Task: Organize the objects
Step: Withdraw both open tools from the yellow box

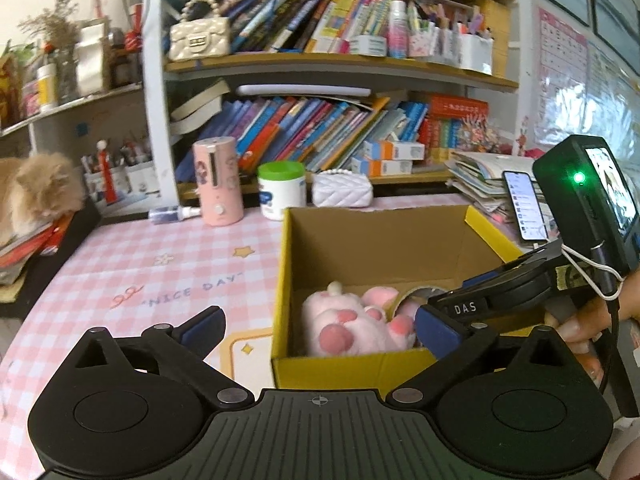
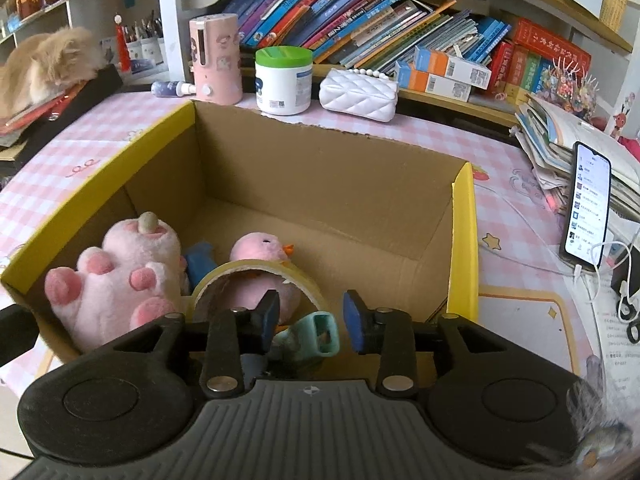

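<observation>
The box (image 2: 320,184) fills the middle of the right wrist view, open at the top, its yellow-edged walls running from lower left to right. Its far half is bare cardboard floor, free room behind the toys. Pink checked table (image 1: 140,272) lies open to the left of the box in the left wrist view, as far as the bottle (image 1: 219,180), the jar (image 1: 281,190) and the white purse (image 1: 342,189) along the shelf foot.

In the near left corner of the box sits the paw plush (image 2: 116,280), pads facing the camera, long axis running back toward its cuff. Beside it the tape roll (image 2: 260,280) stands on edge, its hole facing the camera, with the pink duck (image 2: 260,250) behind and through it, beak to the right. A blue thing (image 2: 200,260) lies between paw and roll, mostly hidden.

The right gripper (image 2: 310,318) hangs over the near wall, fingers slightly parted. A mint clip (image 2: 316,334) sits low between them; it seems to touch neither pad.

The left gripper (image 1: 316,326) hovers at the near left corner of the box, fingers spread wide and holding nothing.
</observation>
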Available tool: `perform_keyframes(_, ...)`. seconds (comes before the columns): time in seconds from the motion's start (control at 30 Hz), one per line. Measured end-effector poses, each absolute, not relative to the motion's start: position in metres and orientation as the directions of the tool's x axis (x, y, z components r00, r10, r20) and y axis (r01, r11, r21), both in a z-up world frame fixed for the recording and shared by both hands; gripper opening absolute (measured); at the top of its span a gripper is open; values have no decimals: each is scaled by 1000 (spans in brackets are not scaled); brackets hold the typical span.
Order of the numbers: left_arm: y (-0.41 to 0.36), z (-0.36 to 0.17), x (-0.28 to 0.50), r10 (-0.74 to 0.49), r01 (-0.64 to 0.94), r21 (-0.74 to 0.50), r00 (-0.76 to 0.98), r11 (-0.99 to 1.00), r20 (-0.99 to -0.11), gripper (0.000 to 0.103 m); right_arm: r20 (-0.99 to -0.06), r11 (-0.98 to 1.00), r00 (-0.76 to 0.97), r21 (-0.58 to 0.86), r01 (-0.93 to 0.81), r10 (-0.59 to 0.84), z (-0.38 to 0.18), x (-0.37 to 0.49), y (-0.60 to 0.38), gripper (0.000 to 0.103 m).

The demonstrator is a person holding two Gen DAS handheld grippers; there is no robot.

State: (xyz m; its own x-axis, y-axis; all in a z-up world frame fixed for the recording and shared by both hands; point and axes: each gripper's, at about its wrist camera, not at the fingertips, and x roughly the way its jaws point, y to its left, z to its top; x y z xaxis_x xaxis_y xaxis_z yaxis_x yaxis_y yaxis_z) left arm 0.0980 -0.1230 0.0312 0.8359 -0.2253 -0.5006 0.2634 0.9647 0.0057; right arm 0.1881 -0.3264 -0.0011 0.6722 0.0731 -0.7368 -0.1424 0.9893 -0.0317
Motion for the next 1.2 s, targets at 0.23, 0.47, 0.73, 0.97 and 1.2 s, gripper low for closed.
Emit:
perform_keyframes(0.23, -108, 35, 78, -204, 229, -12, 843, 973, -497, 103, -715, 993, 696, -26, -120, 65, 4, 170, -319, 52)
perform_keyframes(0.47, -80, 38, 63, -205, 201, -62, 846, 978, -492, 103, -671, 1000, 741, 19, -4, 16, 19, 141, -317, 60)
perform_keyframes(0.73, -48, 44, 44, -188, 167, -87, 868, 982, -459, 103, -649, 996, 760, 39, 82, -38, 34, 102, -297, 70)
perform_keyframes(0.97, -18, 48, 25, -140, 112, -88, 881, 990, -452, 103, -625, 991, 779, 64, 114, -50, 43, 67, -263, 82)
perform_keyframes(1.2, 3, 38, 8, -32, 26, -19, 862, 999, -506, 103, -622, 987, 779, 61, 149, -79, 39, 36, -228, 91)
